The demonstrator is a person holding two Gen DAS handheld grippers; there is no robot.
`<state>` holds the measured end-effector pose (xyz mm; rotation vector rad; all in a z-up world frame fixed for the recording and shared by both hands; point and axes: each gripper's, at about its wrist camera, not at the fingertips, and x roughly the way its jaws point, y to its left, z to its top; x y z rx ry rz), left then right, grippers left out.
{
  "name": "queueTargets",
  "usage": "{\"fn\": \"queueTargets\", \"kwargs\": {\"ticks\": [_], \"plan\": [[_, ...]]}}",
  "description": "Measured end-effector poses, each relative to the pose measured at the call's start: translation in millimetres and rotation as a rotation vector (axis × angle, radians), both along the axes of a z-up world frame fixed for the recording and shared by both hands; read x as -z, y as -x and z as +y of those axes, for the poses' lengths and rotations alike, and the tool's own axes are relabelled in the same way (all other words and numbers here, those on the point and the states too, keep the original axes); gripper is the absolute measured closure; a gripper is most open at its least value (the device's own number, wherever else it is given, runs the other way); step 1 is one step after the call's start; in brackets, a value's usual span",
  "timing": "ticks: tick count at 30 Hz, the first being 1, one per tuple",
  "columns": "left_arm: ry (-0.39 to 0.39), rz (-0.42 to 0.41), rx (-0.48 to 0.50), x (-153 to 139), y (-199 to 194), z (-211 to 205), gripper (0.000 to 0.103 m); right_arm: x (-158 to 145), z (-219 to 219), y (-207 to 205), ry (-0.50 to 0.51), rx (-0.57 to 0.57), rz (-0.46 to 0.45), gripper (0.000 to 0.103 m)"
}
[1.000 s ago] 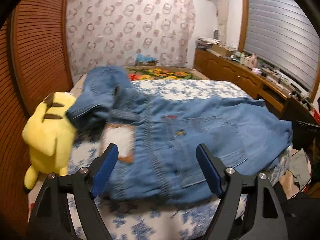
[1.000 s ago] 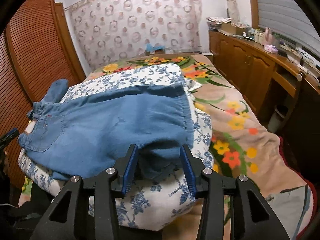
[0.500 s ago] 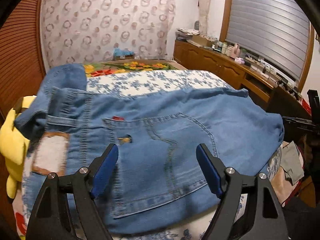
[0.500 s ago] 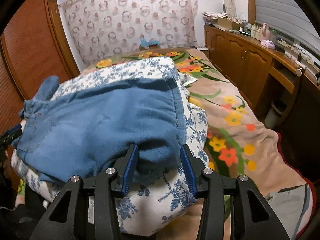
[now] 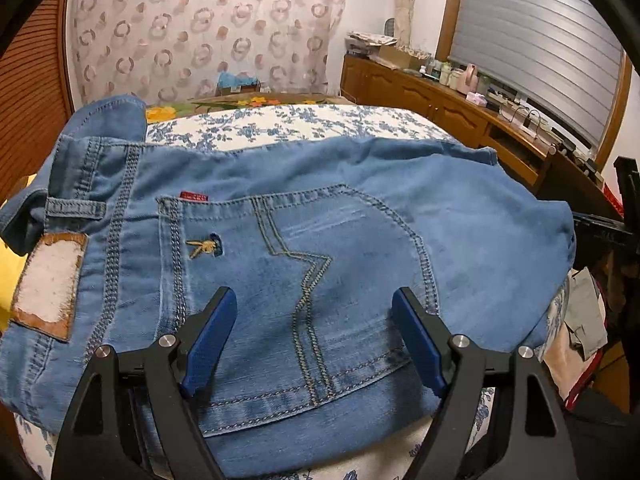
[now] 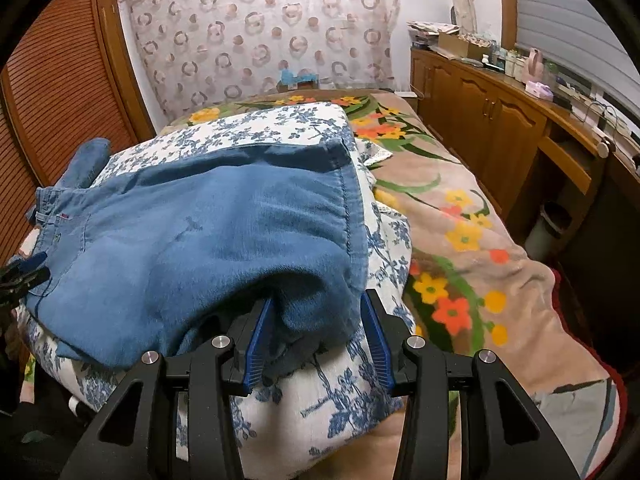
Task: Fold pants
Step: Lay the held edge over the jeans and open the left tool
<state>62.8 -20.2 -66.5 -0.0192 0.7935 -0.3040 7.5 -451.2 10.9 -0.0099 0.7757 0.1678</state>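
Right gripper [image 6: 316, 340] straddles pants [image 6: 200, 240] hem at quilt [image 6: 304, 408] edge

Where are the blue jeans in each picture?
Left wrist view: the jeans fill the middle, back pocket up, waistband at the left.
Right wrist view: the jeans lie left of centre, their hem end between the fingers of the right claw.
Shared landmark: the blue-flowered quilt under the jeans, also seen in the right wrist view.
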Motion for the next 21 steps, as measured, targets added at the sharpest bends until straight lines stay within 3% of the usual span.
{"fn": "queueTargets", "kwargs": {"ticks": [5, 6, 7, 9, 21], "plan": [[-0.025, -0.002, -0.006, 4.0, 0.3, -4.9, 0.022, 0.7, -1.5, -1.8, -0.024, -0.015, -0.022, 0.061], [-0.027, -0.004, -0.006, 4.8, 0.6, -5.8, 0.022, 1.7, -3.3, -1.3, -0.034, -0.02, -0.035, 0.08], [-0.028, -0.004, -0.008, 5.7, 0.6, -6.5, 0.022, 0.5, -4.4, -0.2, -0.045, -0.023, -0.048, 0.09], [-0.025, -0.004, -0.009, 6.4, 0.6, -6.1, 0.022, 1.3, -6.0, 0.7, -0.053, -0.014, -0.061, 0.096], [-0.031, -0.003, -0.007, 6.8, -3.8, -5.2, 0.022, -2.5, 1.5, 3.1, -0.046, -0.025, -0.112, 0.101]]}}
